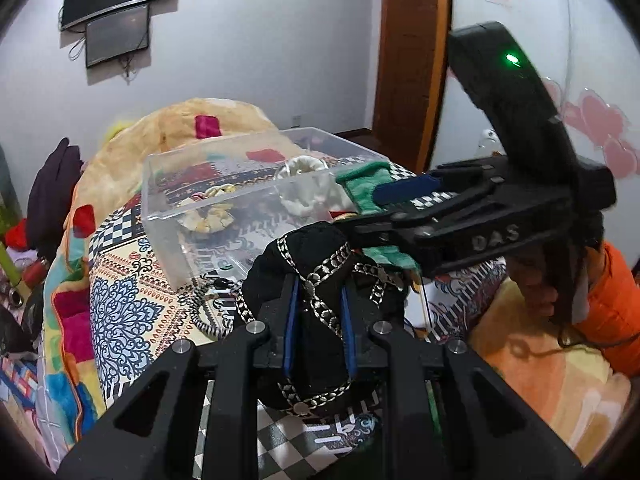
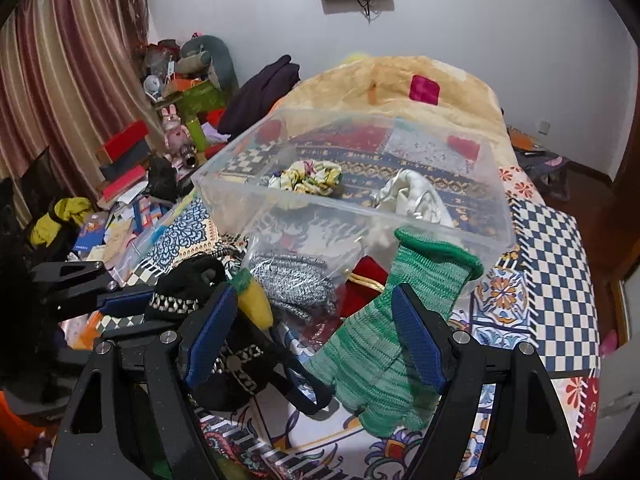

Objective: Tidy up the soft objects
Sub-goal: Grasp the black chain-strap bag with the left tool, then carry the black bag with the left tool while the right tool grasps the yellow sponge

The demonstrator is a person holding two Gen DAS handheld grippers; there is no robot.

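Note:
My left gripper (image 1: 319, 312) is shut on a black pouch (image 1: 316, 276) with silver chain trim, held over the patterned bedspread. My right gripper (image 2: 316, 316) is open, its right finger lying against a green knit glove (image 2: 384, 344); it is not clamped. In the left wrist view the right gripper (image 1: 360, 216) reaches in from the right with the glove (image 1: 362, 190) at the box edge. A clear plastic box (image 2: 496, 236) holds a yellow floral scrunchie (image 2: 308, 176) and a white cloth (image 2: 416, 196). The black pouch (image 2: 188, 284) and left gripper (image 2: 120, 300) show at left.
A grey knit item in a clear bag (image 2: 292, 284), a red pouch (image 2: 368, 276) and a yellow felt piece (image 2: 254, 300) lie before the box. A beige blanket (image 2: 380, 80) is heaped behind. A cluttered table (image 2: 120, 200) stands left. A door (image 1: 412, 52) is at the back.

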